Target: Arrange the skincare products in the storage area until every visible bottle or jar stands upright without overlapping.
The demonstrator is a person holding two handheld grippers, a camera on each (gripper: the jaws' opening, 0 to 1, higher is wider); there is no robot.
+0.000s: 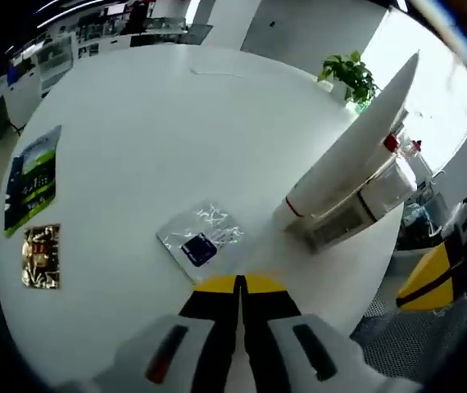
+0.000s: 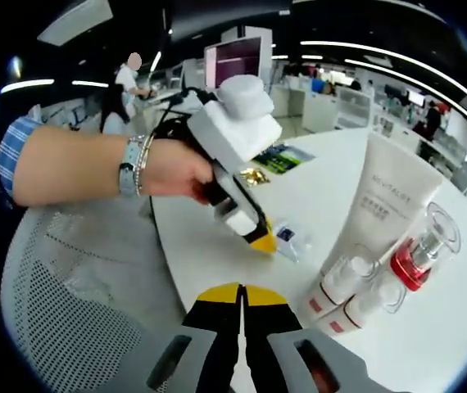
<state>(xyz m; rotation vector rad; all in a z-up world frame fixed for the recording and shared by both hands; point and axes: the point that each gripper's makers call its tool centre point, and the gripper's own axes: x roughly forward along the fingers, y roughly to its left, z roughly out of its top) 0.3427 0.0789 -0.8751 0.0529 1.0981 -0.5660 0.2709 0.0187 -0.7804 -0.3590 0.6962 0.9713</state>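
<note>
In the left gripper view we are holding the left gripper (image 1: pixel 241 288) just above the round white counter (image 1: pixel 160 123), its yellow-tipped jaws pressed together with nothing between them. Just ahead of the tips a clear plastic sachet with a dark blue label (image 1: pixel 201 237) is lying flat. To its right the tall white squeeze tube (image 1: pixel 352 151) is standing on its cap, touching the other skincare products behind it. A green and blue leaflet (image 1: pixel 31 180) and a gold foil packet (image 1: pixel 41 256) are lying well apart near the far edge, and a green potted plant (image 1: pixel 350 75) is sitting at the counter's rim.

In the right gripper view we are keeping the right gripper (image 2: pixel 241 295) closed on nothing as well. The clear red-filled bottle (image 2: pixel 418 252) and two small white red-banded bottles (image 2: pixel 356 288) are standing upright just beside the tube. A hand (image 2: pixel 174 170) wearing a bracelet is holding the left gripper over the sachet.
</note>
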